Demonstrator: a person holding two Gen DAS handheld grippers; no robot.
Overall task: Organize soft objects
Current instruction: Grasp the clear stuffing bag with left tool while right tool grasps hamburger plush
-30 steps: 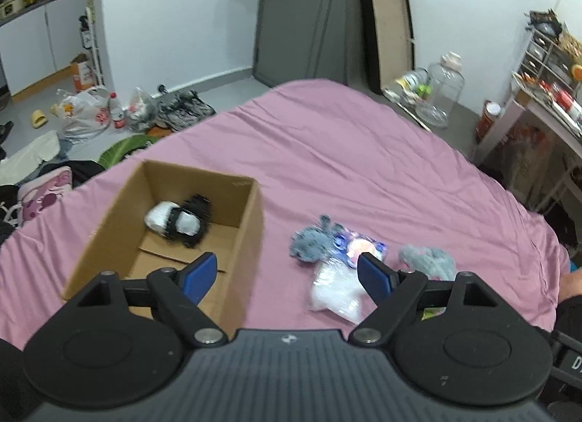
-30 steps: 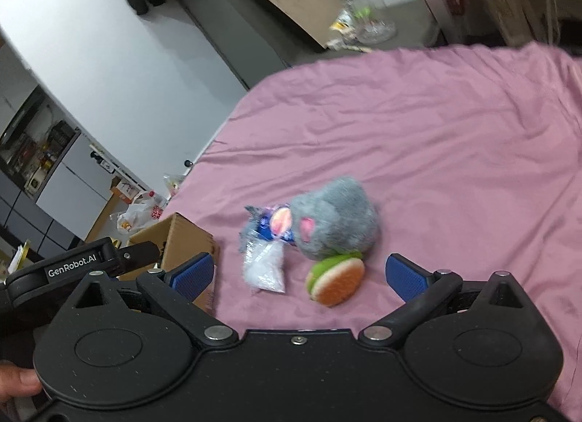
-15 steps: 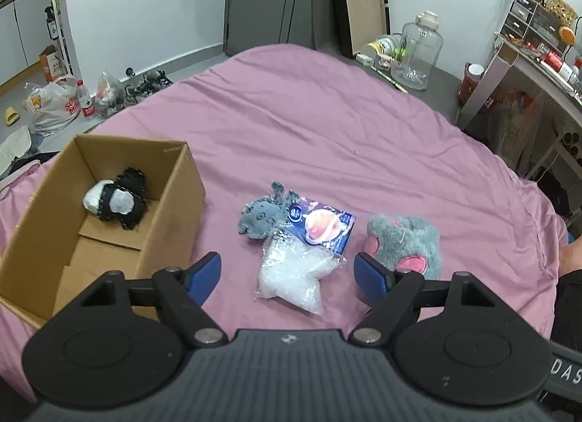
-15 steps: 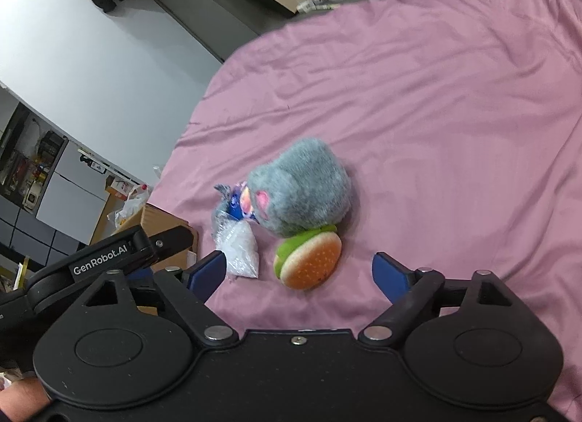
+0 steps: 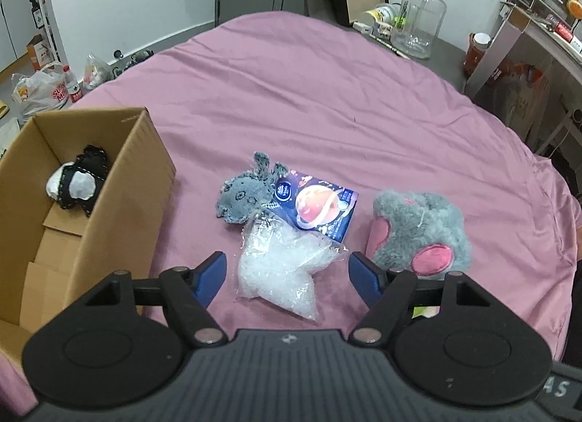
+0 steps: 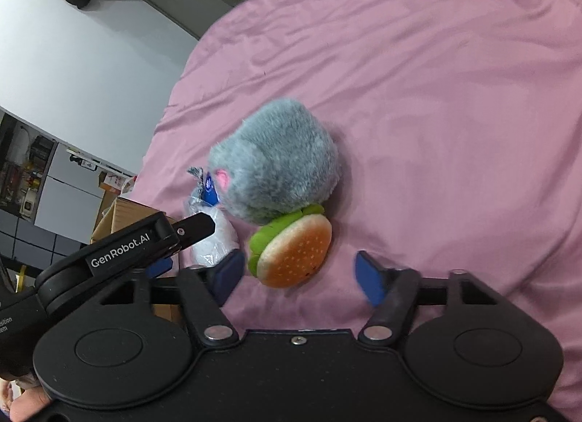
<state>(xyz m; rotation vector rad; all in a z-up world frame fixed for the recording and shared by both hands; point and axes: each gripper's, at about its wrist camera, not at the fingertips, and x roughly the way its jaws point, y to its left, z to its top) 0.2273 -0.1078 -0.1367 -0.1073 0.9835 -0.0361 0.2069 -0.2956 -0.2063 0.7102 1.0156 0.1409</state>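
On the pink bed lie a clear plastic bag of white filling (image 5: pixel 287 271), a small grey knitted toy (image 5: pixel 245 196), a dark printed packet (image 5: pixel 320 207) and a fluffy grey plush with pink ears (image 5: pixel 418 233). My left gripper (image 5: pixel 287 276) is open, its blue pads on either side of the bag's near end. A cardboard box (image 5: pixel 109 204) at the left holds a black-and-white soft toy (image 5: pixel 78 185). My right gripper (image 6: pixel 298 278) is open around a plush hamburger (image 6: pixel 294 247), which lies against the grey plush (image 6: pixel 276 167).
The left gripper's body (image 6: pixel 120 244) reaches into the right wrist view beside the bag (image 6: pixel 214 240). Beyond the bed stand a large clear jar (image 5: pixel 418 18), a desk with clutter (image 5: pixel 538 33) and shopping bags on the floor (image 5: pixel 43 91).
Both grippers have moved forward and down toward the pile. The bag now sits between my left pads and the hamburger between my right pads. Both stay open.
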